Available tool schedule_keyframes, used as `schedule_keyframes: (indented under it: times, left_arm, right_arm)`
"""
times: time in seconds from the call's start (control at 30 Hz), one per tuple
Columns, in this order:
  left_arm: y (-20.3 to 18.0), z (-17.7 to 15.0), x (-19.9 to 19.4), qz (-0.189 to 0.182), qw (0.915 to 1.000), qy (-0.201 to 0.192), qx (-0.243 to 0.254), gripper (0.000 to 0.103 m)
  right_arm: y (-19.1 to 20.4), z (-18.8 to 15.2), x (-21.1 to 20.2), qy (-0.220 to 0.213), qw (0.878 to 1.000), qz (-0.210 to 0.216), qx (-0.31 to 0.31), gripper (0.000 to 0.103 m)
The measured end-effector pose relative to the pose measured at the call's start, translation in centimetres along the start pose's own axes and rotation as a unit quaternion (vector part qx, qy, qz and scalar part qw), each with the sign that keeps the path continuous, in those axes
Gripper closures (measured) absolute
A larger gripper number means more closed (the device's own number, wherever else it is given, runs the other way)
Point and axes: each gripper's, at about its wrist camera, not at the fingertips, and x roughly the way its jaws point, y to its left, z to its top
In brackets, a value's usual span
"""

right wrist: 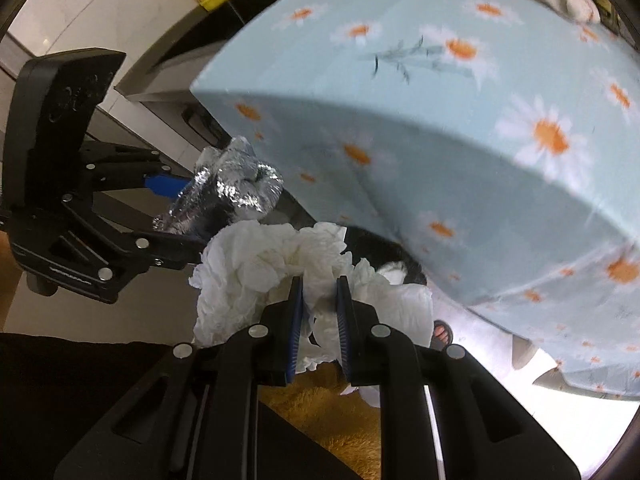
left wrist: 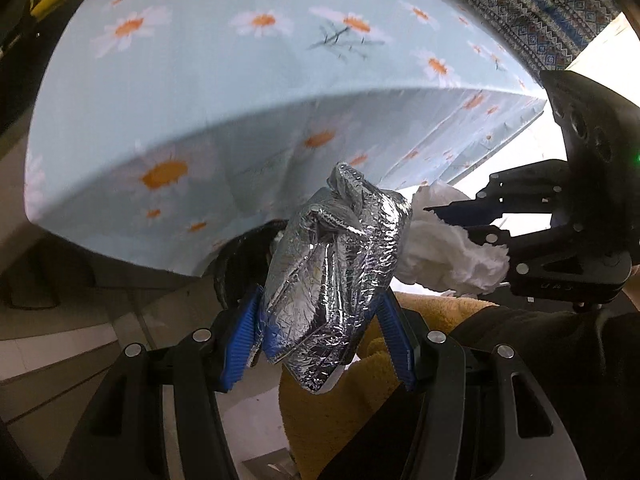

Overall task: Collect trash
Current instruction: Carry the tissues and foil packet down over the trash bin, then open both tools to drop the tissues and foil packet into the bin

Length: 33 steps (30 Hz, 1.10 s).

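Left tongs [left wrist: 320,340] are pinching foil [left wrist: 336,272]; right tongs [right wrist: 320,320] are pinching tissue [right wrist: 260,272]. Keep both grips firm until over the bin.

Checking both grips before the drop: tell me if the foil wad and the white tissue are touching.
Cannot tell. In the left wrist view the foil wad overlaps the white tissue with no visible gap; the right wrist view also shows only overlap.

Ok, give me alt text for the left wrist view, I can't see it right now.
The left gripper clamps a crumpled silver foil wrapper between its blue pads. To its right, the right gripper holds a wad of white tissue paper. A light-blue daisy-print tablecloth fills the background.
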Motion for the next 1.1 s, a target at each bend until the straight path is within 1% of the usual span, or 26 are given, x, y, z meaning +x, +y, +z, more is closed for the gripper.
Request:
schedule_keyframes:
  times: [0.2,0.37,0.43,0.6,0.67,0.77,0.83,0.93,1.0,1.07,1.1]
  left_arm:
    - [0.7,-0.8,1.9,0.009,0.9998,0.014,0.008,0.048]
    - [1.2,-1.5,4.2,0.014,0.9994,0.03,0.011,0.048]
    - [1.6,-2.2,5.1,0.015,0.9991,0.037,0.011,0.048]
    - [2.7,-3.5,9.4,0.009,0.9976,0.068,-0.003,0.048]
    - [3.1,-4.0,11.1,0.013,0.9967,0.08,-0.008,0.048]
    - [4.1,-4.2,13.1,0.004,0.9956,0.091,-0.023,0.048]
    - [4.7,-4.6,14.2,-0.005,0.995,0.095,-0.031,0.048]
    - [5.7,-4.9,15.9,-0.002,0.9942,0.099,-0.042,0.048]
    - [6.1,-4.9,17.2,0.004,0.9938,0.1,-0.049,0.048]
    - [6.6,-4.9,18.0,0.014,0.9934,0.102,-0.05,0.048]
    - [6.8,-5.0,18.7,0.016,0.9929,0.104,-0.054,0.048]
  right_arm:
    - [-0.4,-0.6,2.4,0.016,1.0,-0.008,0.026,0.085]
    - [-1.2,-1.3,5.1,0.03,0.998,-0.024,0.048,0.085]
    - [-1.7,-1.7,6.5,0.043,0.997,-0.034,0.062,0.085]
    - [-3.5,-3.2,9.5,0.066,0.991,-0.035,0.114,0.084]
    - [-4.2,-3.6,10.7,0.074,0.987,-0.03,0.142,0.084]
    - [-5.0,-4.0,12.2,0.085,0.979,-0.011,0.185,0.084]
    - [-5.2,-4.3,13.1,0.093,0.975,-0.011,0.201,0.084]
    - [-6.0,-4.6,14.6,0.097,0.968,-0.004,0.231,0.084]
    - [-7.0,-5.0,15.7,0.097,0.957,0.015,0.271,0.084]
    - [-8.4,-5.7,17.0,0.099,0.941,0.025,0.323,0.083]
    - [-9.2,-6.2,17.9,0.097,0.929,0.032,0.355,0.083]
